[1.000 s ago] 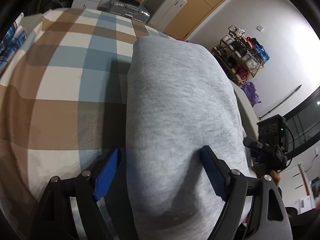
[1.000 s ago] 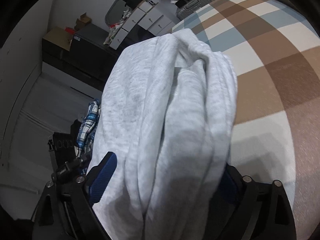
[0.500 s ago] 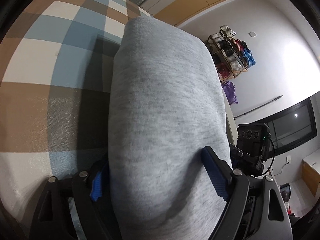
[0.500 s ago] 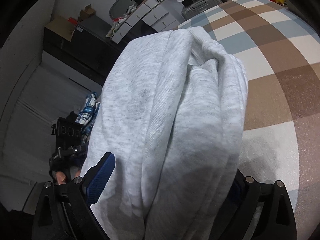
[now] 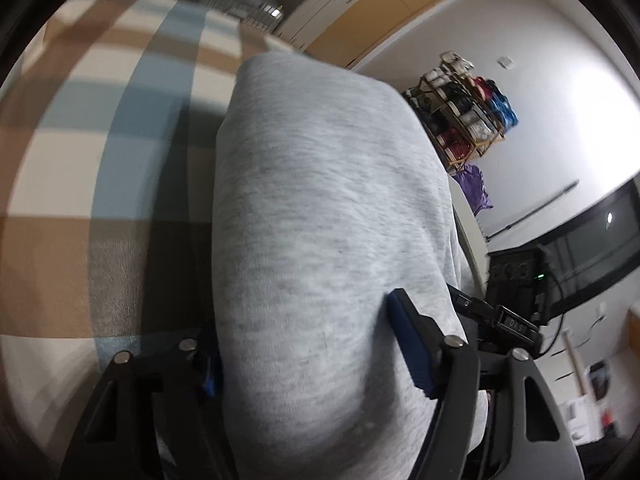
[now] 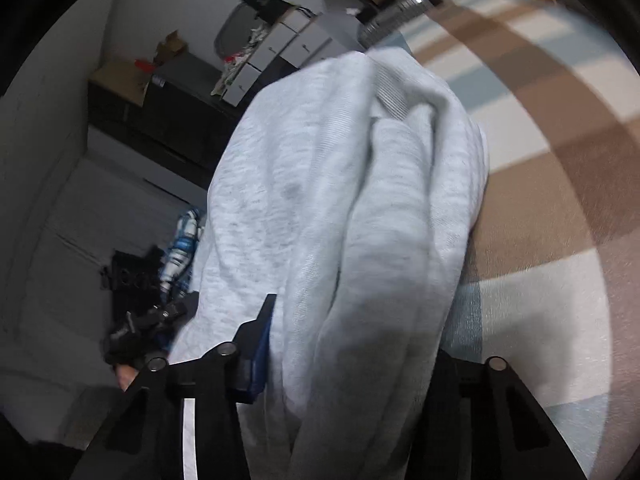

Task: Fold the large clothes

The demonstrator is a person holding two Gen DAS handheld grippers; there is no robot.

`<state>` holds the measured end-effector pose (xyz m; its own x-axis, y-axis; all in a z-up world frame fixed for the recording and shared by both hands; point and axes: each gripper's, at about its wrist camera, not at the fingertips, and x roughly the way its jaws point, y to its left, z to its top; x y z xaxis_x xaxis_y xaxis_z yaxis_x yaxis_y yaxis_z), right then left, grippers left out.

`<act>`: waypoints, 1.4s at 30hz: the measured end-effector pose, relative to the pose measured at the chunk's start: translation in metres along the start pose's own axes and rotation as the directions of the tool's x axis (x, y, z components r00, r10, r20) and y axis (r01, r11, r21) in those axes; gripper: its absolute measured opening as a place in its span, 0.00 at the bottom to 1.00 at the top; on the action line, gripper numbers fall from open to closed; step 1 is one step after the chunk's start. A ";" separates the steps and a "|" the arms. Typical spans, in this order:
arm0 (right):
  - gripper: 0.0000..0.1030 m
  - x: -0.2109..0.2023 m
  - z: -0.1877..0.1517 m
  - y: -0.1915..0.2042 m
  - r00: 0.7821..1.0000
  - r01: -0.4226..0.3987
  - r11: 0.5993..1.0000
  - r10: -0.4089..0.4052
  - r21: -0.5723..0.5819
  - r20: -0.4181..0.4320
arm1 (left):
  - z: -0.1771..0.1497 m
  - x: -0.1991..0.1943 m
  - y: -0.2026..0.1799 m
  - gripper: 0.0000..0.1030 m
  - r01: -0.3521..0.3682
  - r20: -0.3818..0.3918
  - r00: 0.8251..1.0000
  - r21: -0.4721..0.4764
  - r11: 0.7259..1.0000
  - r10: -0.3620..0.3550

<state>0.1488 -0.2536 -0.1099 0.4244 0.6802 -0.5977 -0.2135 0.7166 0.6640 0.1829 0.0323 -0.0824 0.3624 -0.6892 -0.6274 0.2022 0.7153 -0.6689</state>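
A grey sweatshirt point(image 5: 320, 220) lies folded into a thick bundle on a checked blanket point(image 5: 80, 160). My left gripper point(image 5: 308, 360) straddles its near end with the jaws closing. The right blue pad point(image 5: 408, 344) dents the fabric and the left pad point(image 5: 210, 376) is tucked against the bundle's edge. In the right wrist view the same sweatshirt point(image 6: 360, 208) shows its bunched folds and ribbed hem. My right gripper point(image 6: 356, 352) is also closing, with the folds squeezed between its jaws. Its left pad point(image 6: 262, 344) presses the cloth; the right finger is hidden under the fabric.
The blanket point(image 6: 560, 200) stretches away to the right of the bundle. Beyond it stand white drawers point(image 6: 288, 52), a silver suitcase point(image 5: 260, 12) and a loaded shelf rack point(image 5: 464, 120). A blue checked cloth point(image 6: 180, 248) lies off the bed's left edge.
Both grippers' jaws have drawn inward onto the sweatshirt, the right one by a lot, bunching the folds. The left view has shifted a little over the bundle.
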 end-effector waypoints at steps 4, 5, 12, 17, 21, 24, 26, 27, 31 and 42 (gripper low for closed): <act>0.34 -0.008 -0.004 0.017 0.999 0.009 0.998 -0.007 -0.058 0.038 | -0.009 -0.011 -0.003 0.60 -0.008 0.029 1.000 0.028 1.000 0.007; 0.34 -0.009 -0.005 0.020 0.999 0.003 0.998 0.000 -0.062 0.044 | -0.011 -0.015 -0.003 0.60 -0.008 0.035 0.999 0.030 1.000 0.007; 0.34 -0.005 -0.002 0.052 1.000 -0.008 0.990 0.012 -0.142 0.022 | -0.013 -0.048 -0.008 0.60 -0.049 0.093 0.995 0.030 0.998 0.046; 0.34 0.007 0.009 0.099 0.997 -0.064 0.977 0.071 -0.202 0.025 | -0.010 -0.104 -0.017 0.60 -0.109 0.164 0.981 0.050 0.993 0.100; 0.34 0.034 0.021 0.150 0.992 -0.126 0.966 0.130 -0.225 0.004 | -0.001 -0.150 -0.016 0.60 -0.174 0.192 0.968 0.057 0.983 0.161; 0.34 0.062 0.030 0.185 0.985 -0.169 0.959 0.169 -0.228 -0.021 | 0.011 -0.191 0.000 0.60 -0.230 0.203 0.955 0.042 0.972 0.217; 0.34 0.087 0.034 0.213 0.979 -0.203 0.953 0.200 -0.227 -0.037 | 0.021 -0.223 0.018 0.60 -0.255 0.211 0.947 0.025 0.967 0.244; 0.34 0.099 0.036 0.225 0.976 -0.219 0.950 0.215 -0.224 -0.040 | 0.025 -0.237 0.029 0.60 -0.265 0.215 0.943 0.014 0.964 0.256; 0.34 0.150 0.037 0.276 0.966 -0.259 0.943 0.251 -0.210 -0.062 | 0.037 -0.271 0.061 0.60 -0.319 0.211 0.926 -0.002 0.948 0.312; 0.36 0.260 0.026 0.323 0.968 -0.237 0.962 0.223 -0.134 -0.116 | 0.035 -0.276 0.147 0.66 -0.390 0.144 0.902 -0.133 0.911 0.408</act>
<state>0.2127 0.1510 -0.0390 0.2609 0.8358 -0.4831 -0.4240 0.5488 0.7204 0.1442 0.3319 0.0064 0.5407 -0.3132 -0.7808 -0.0783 0.9054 -0.4174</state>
